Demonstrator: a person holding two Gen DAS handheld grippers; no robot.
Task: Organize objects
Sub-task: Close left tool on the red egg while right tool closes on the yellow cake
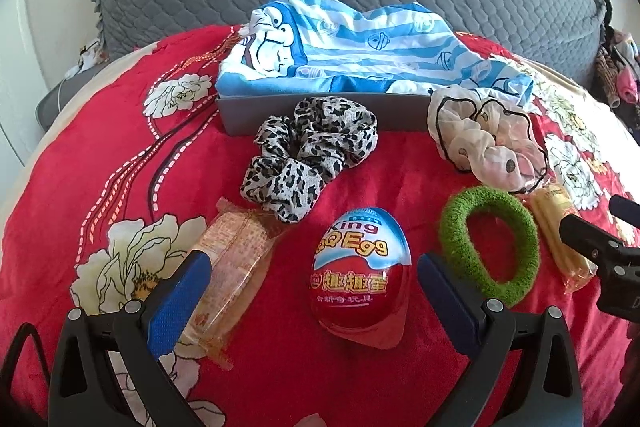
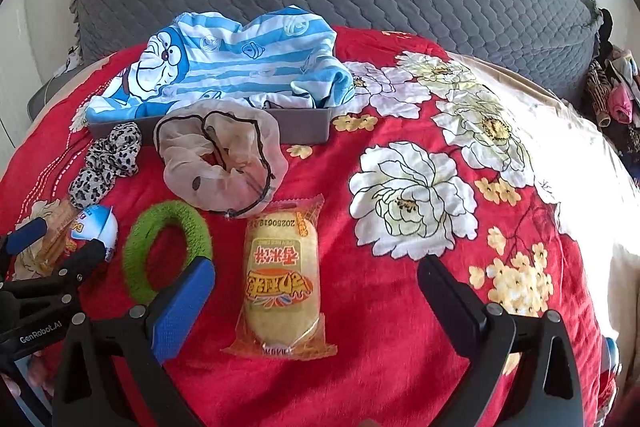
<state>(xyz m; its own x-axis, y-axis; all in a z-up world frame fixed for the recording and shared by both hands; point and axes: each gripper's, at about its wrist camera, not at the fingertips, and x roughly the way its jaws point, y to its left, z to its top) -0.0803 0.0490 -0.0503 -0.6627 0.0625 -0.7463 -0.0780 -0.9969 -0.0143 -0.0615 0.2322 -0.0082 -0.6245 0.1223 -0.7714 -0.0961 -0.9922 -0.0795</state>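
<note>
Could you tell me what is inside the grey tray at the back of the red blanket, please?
A crumpled blue-and-white striped cartoon cloth fills the grey tray and spills over its rim. Whatever may lie beneath the cloth, and the tray's floor, are covered and cannot be seen.

Red floral bedspread [image 2: 400,307]; leopard-print scrunchie [image 1: 312,155]; green hair ring [image 1: 488,247]; blue-white striped cloth [image 1: 360,47]; red, white and blue egg [image 1: 360,267].
</note>
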